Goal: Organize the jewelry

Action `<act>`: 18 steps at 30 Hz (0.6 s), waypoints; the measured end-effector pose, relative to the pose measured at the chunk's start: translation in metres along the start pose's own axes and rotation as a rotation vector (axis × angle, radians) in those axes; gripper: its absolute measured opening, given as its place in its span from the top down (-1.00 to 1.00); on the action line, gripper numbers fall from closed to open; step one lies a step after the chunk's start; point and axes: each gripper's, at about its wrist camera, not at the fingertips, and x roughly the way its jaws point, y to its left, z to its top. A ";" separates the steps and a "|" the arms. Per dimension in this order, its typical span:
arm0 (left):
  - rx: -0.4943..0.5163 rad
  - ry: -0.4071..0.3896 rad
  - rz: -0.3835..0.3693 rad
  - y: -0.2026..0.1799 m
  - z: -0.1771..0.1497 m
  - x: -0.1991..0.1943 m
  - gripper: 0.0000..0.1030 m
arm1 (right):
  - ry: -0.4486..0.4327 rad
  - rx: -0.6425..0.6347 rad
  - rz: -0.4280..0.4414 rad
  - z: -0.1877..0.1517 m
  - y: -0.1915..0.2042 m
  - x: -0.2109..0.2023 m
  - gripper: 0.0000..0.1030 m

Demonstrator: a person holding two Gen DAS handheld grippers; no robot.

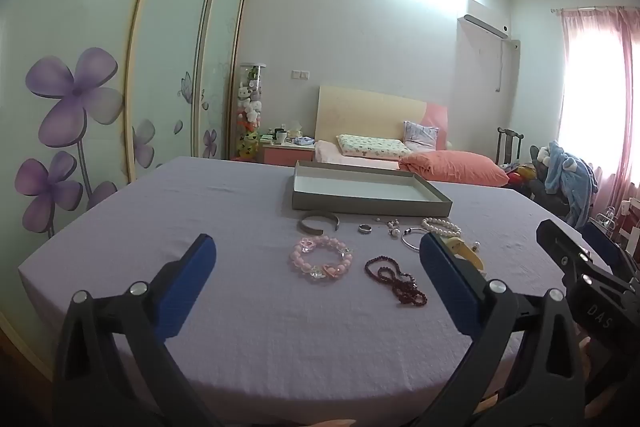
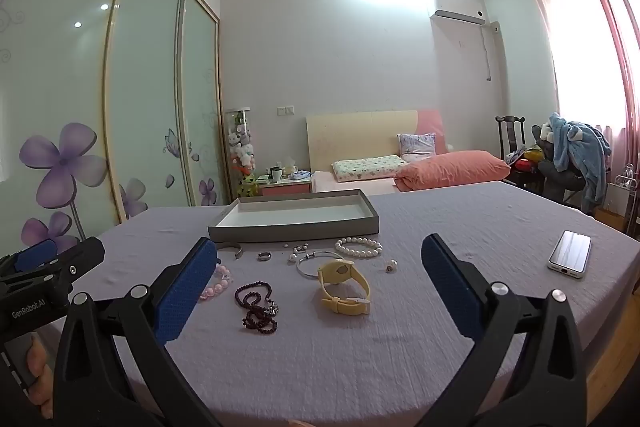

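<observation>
Above a lilac-covered tabletop (image 1: 240,327), the left tool (image 1: 316,259) and right tool (image 2: 316,267) both hang wide apart, gripping nothing. Just beyond the left tool lie a pink bead bracelet (image 1: 322,261) and a dark bead necklace (image 1: 396,279); ahead of the right tool sits a yellow watch (image 2: 346,285). Farther off, past a pearl bracelet (image 2: 359,247), stands a shallow grey tray (image 2: 294,217). A phone (image 2: 570,255) lies to the right tool's right.

Counter cloth (image 2: 360,367) lilac, crinkle-textured. Tray (image 2: 296,227) grey outside, white inside. Watch (image 2: 346,287) pale yellow. Bead bracelet (image 1: 322,261) pink. Bead string (image 2: 258,307) dark maroon. Pearl bracelet (image 2: 359,247) white.
</observation>
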 end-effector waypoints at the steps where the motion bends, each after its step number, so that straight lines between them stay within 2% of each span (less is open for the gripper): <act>1: -0.001 -0.001 0.000 0.000 0.000 0.000 -0.92 | 0.000 -0.002 0.000 0.000 0.000 0.000 -0.97; 18: -0.007 0.003 -0.001 0.000 0.000 0.000 -0.92 | 0.003 -0.005 0.001 0.001 0.000 -0.001 -0.97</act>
